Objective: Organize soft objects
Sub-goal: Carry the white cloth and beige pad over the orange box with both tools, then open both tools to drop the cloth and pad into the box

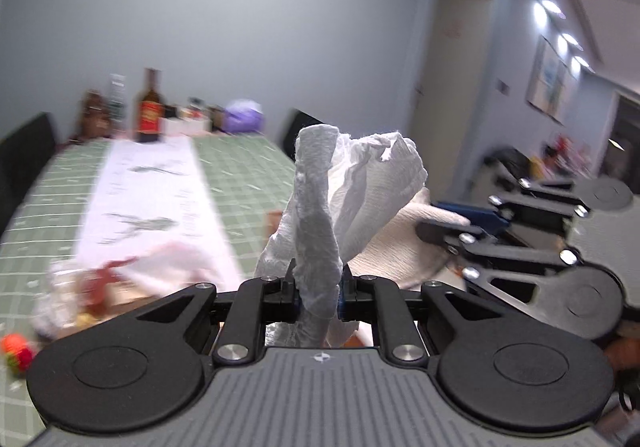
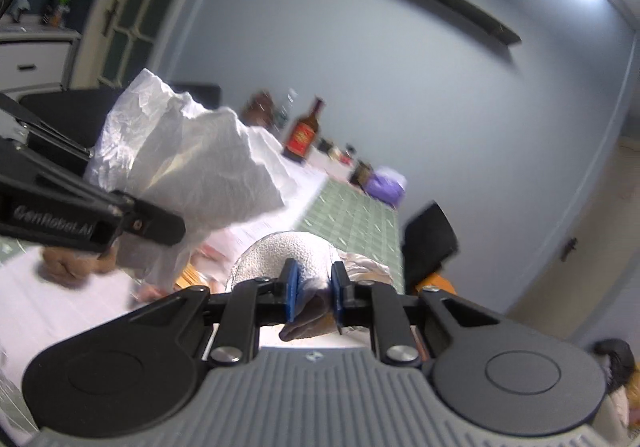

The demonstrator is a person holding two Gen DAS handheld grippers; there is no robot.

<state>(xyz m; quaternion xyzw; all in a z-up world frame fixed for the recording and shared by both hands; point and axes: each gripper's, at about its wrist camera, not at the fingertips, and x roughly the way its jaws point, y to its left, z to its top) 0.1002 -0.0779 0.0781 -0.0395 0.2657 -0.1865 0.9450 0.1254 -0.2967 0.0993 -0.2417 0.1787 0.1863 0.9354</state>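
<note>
Green-checked table [image 1: 248, 175], white paper towel [image 1: 360, 183] aloft

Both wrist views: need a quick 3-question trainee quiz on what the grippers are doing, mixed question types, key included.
1. True or false: the left gripper has its jaws shut on the white paper towel.
2. In the right wrist view, what sits between the right gripper's jaws? A) the brown bottle B) a white textured cloth C) nothing
3. What stands at the far end of the green checked tablecloth, left of the purple bag?

Key
1. True: the towel's twisted part is pinched between the pads.
2. B: the white textured cloth is pinched there.
3. A brown bottle with a red label, among other blurred items.
</note>
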